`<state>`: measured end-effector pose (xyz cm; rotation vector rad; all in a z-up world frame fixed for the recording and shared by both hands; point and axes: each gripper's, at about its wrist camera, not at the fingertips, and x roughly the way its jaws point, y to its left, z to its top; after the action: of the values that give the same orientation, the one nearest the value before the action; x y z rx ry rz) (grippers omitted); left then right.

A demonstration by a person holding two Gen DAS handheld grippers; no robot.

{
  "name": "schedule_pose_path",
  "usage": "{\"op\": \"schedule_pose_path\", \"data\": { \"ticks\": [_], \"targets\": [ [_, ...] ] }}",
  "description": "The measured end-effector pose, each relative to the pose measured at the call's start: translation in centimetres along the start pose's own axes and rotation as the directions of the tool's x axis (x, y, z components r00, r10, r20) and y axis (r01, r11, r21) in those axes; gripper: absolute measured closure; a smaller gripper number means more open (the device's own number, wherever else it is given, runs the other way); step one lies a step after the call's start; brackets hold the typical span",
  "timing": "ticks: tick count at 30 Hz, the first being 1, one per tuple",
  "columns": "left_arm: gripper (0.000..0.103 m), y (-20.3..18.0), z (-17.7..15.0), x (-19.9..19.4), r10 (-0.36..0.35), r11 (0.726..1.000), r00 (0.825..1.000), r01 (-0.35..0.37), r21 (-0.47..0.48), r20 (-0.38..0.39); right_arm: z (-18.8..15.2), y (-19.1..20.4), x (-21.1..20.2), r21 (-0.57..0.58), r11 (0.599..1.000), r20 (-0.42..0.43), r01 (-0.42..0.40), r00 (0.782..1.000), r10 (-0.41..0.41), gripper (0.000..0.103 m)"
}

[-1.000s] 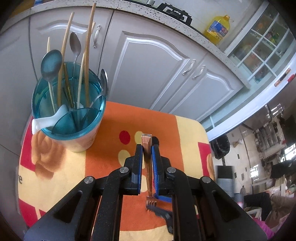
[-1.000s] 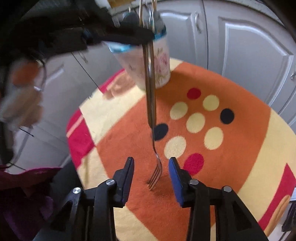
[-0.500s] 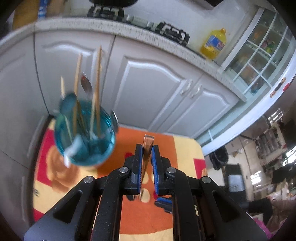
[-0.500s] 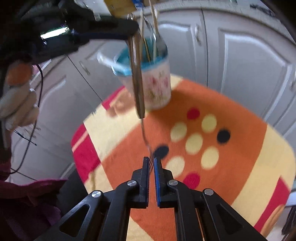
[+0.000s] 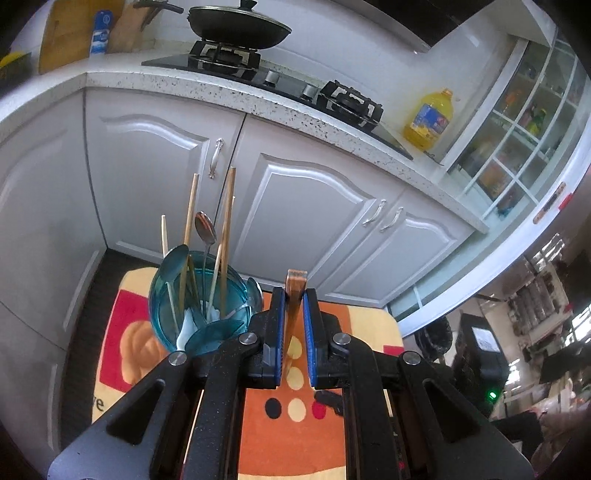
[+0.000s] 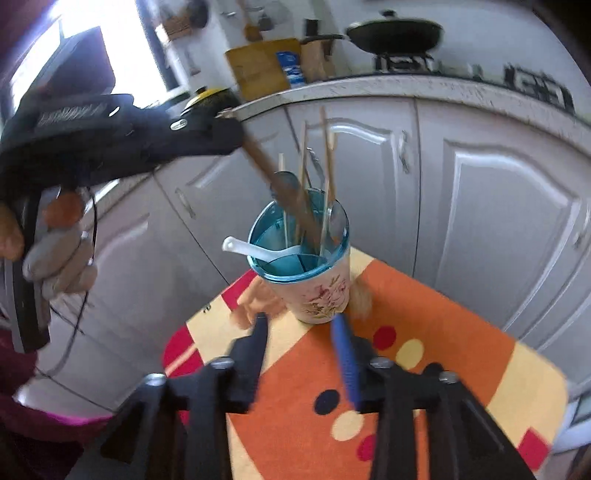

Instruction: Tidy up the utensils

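Left claw (image 5: 293, 317): closed on the copper-coloured handle of a fork (image 5: 295, 295), blue pads pressing both flat sides; the handle end sticks up just past the fingertips. In the right wrist view the same claw (image 6: 231, 134) comes in from the upper left, held by a person's hand (image 6: 55, 243), and the fork (image 6: 284, 192) slants down to the right from it into the mouth of the utensil holder (image 6: 314, 284). Tines hidden among the contents; cannot tell whether they touch the bottom.

Right claw (image 6: 303, 354): jaws opening, nothing between them. It sits near the camera side of the holder, blurred, apart from it.

Utensil holder: floral cup with a blue translucent divided insert, upright at the far left part of the tabletop (image 6: 461, 354), which carries an orange, yellow and red cloth with dots. Inside: wooden chopsticks (image 5: 227, 236), metal spoons (image 5: 205, 230), a white ceramic spoon (image 6: 255, 249) with its handle leaning over the left rim.

Behind: grey cabinet doors (image 5: 306, 210), a speckled counter with a wok (image 5: 236, 24) on a gas hob, a yellow oil bottle (image 5: 428, 120) at the right.
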<state>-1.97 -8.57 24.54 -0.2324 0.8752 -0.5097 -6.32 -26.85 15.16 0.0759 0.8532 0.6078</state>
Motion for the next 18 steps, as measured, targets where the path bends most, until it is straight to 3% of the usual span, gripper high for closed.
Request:
{"op": "schedule_pose_path", "data": {
  "ticks": [4, 9, 12, 18],
  "targets": [
    [0.095, -0.4, -0.5, -0.2, -0.020, 1.000, 1.000, 0.020, 0.012, -0.019, 0.5, -0.5, 1.0, -0.031, 0.999, -0.009, 0.018, 1.000, -0.018, 0.065],
    [0.095, -0.9, -0.8, -0.9, -0.046, 0.999, 0.999, 0.046, 0.020, -0.024, 0.0, 0.4, 1.8, -0.073, 0.992, -0.029, -0.103, 0.994, 0.101, 0.061],
    [0.095, -1.2, -0.9, -1.3, -0.051, 0.998, 0.998, 0.052, 0.032, -0.024, -0.2, 0.3, 2.7, -0.087, 0.996, -0.033, -0.026, 0.999, 0.024, 0.061],
    [0.095, -1.4, -0.9, -2.1, -0.061, 0.997, 0.998, 0.062, 0.036, -0.018, 0.4, 0.2, 1.6, -0.095, 0.995, 0.022, -0.004, 1.000, 0.007, 0.061]
  ]
}}
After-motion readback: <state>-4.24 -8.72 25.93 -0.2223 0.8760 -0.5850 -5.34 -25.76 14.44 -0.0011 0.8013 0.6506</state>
